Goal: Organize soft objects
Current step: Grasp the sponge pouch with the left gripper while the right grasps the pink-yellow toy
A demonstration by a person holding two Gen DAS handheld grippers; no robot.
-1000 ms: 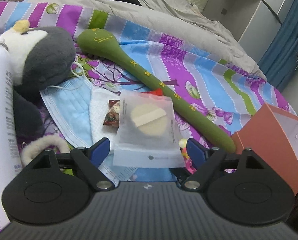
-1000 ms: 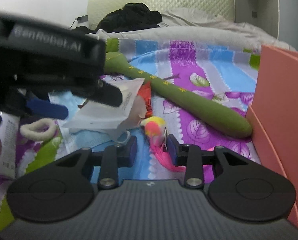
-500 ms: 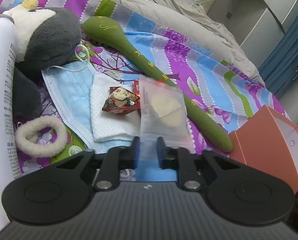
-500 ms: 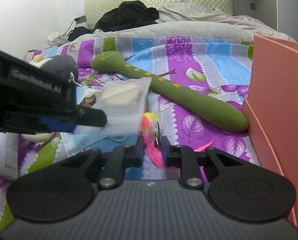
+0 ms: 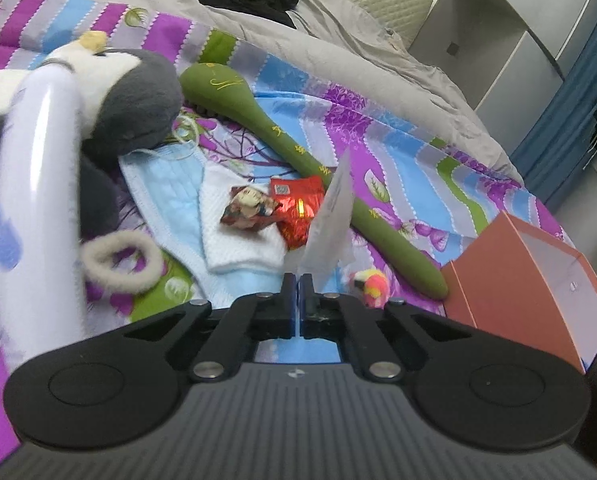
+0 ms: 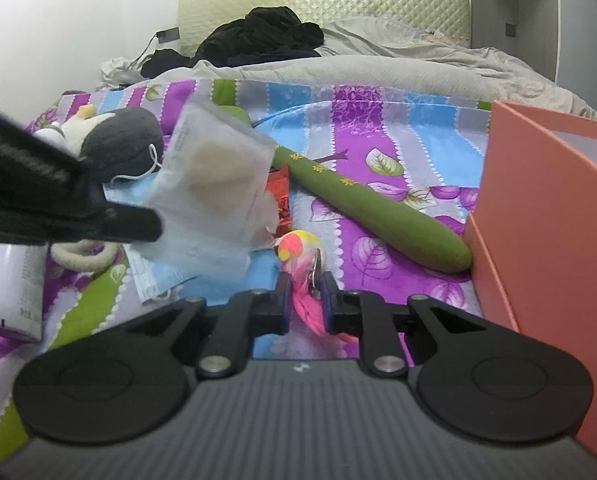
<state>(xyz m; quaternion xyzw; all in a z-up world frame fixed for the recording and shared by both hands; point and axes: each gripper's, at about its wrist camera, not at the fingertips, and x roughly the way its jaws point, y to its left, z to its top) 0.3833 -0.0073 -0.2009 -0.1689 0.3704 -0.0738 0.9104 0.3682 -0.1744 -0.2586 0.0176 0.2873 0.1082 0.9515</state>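
Your left gripper [image 5: 297, 280] had its jaws pressed together on the near edge of the clear pouch [image 5: 330, 220], which stood lifted above the bedspread [image 5: 410, 168] and edge-on to that camera; from the right wrist view the same pouch [image 6: 214, 184] showed a pale round pad inside. Your right gripper [image 6: 303, 284] had closed narrowly around the pink and yellow fuzzy toy [image 6: 298, 248], whose pink tail ran between the jaws; those jaws had just been closing further.

Just beyond the left fingertips lay a white cloth [image 5: 238, 232] on a blue face mask [image 5: 166, 196], with a crumpled snack wrapper [image 5: 246, 208] and a red foil packet [image 5: 298, 208] on top. Left of these you had a fluffy hair tie [image 5: 118, 262], a white bottle [image 5: 38, 200] and a grey and white plush toy [image 5: 130, 100]. A long green padded stick [image 5: 318, 164] ran diagonally from far left to near right, ending just beside the orange box [image 5: 530, 284] at the right.
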